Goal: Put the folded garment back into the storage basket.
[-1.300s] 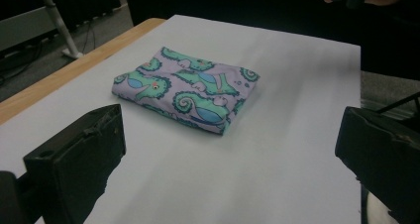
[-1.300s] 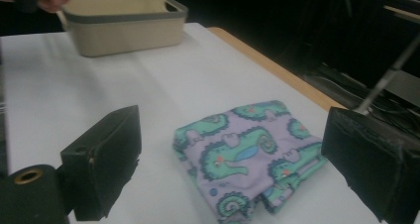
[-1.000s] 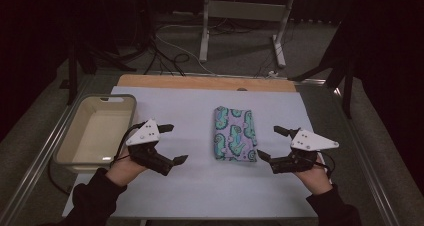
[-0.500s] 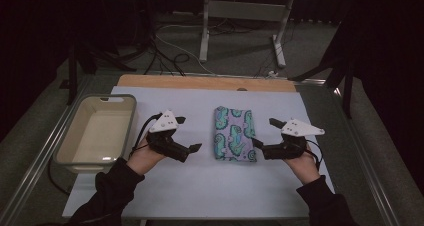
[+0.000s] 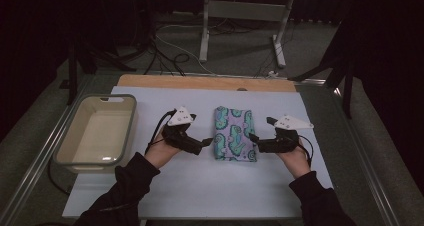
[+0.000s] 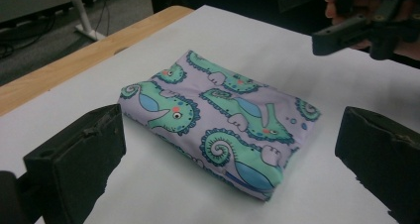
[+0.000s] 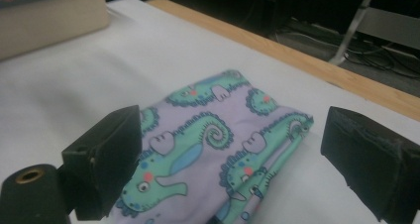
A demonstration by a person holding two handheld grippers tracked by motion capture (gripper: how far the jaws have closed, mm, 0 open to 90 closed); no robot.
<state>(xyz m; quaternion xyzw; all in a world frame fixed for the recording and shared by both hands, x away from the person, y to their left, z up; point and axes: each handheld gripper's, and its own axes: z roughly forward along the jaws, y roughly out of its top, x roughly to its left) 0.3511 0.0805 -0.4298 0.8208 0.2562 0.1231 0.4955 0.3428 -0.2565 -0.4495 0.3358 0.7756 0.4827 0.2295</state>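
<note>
Folded seahorse-print cloth flat at the middle of the white tabletop, nearer the front edge than the wooden back edge. Left gripper just beside its left edge, jaws spread wide, nothing held. Right gripper at its right edge, jaws likewise wide apart, empty. Beige tub at the tabletop's left edge.

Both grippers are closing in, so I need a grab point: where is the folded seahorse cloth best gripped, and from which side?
Probably its two long side edges. The folded cloth lies flat, long axis running away from the person, with the open left gripper and open right gripper level with its near corners. Come in low from each side and pinch all layers.
</note>
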